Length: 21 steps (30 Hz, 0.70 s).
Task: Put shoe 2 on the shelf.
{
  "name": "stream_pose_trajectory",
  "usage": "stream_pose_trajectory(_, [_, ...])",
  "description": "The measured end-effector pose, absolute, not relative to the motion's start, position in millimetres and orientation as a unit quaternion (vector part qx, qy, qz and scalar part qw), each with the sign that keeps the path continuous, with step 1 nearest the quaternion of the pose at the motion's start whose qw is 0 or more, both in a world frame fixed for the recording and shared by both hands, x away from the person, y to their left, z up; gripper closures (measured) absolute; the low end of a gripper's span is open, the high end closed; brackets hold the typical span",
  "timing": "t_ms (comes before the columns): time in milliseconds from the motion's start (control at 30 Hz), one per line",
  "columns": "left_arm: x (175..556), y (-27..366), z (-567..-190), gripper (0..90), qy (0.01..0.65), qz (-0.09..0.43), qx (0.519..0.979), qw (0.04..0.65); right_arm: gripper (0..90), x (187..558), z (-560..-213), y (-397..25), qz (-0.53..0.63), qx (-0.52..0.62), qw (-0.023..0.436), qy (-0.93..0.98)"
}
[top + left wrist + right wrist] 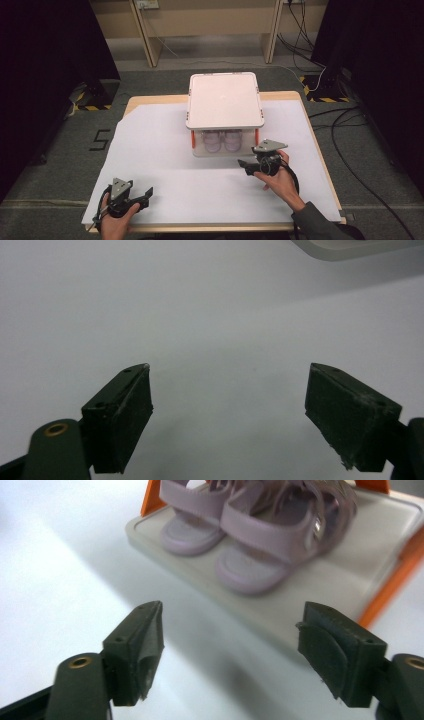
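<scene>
Your right tongs (pixel 250 166), jaws spread and empty, face the lilac sandals (pixel 250 535) on the rack's lower shelf at frame centre, while your left tongs (pixel 141 196) wait spread at lower left.

The high view is dim, with black corners and a soft, grainy look. The white surface (pixel 165 150) is evenly lit from above. In the right gripper view the lilac sandals (pixel 260 525) blur slightly, and soft shadow pools beneath the rack.
</scene>
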<state>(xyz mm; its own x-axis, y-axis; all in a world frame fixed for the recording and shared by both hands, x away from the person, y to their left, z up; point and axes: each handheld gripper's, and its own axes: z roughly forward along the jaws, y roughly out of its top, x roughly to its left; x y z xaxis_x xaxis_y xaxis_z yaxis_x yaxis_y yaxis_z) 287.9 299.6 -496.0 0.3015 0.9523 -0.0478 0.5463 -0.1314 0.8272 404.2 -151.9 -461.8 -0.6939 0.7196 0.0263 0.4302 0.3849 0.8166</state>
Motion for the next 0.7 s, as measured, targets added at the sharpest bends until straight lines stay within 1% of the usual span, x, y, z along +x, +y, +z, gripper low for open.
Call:
stream_pose_trajectory(200, [288.2,298.8,-496.0,18.5,0.529,0.261,0.708,0.388,22.9,377.6,-464.2,-175.0,0.433,0.362,0.161,0.81])
stream_pose_trajectory(700, [288.0,298.3,-496.3,18.4,0.53,0.259,0.709,0.387,21.6,348.7,-471.9,-209.8,0.439,0.382,0.15,0.799])
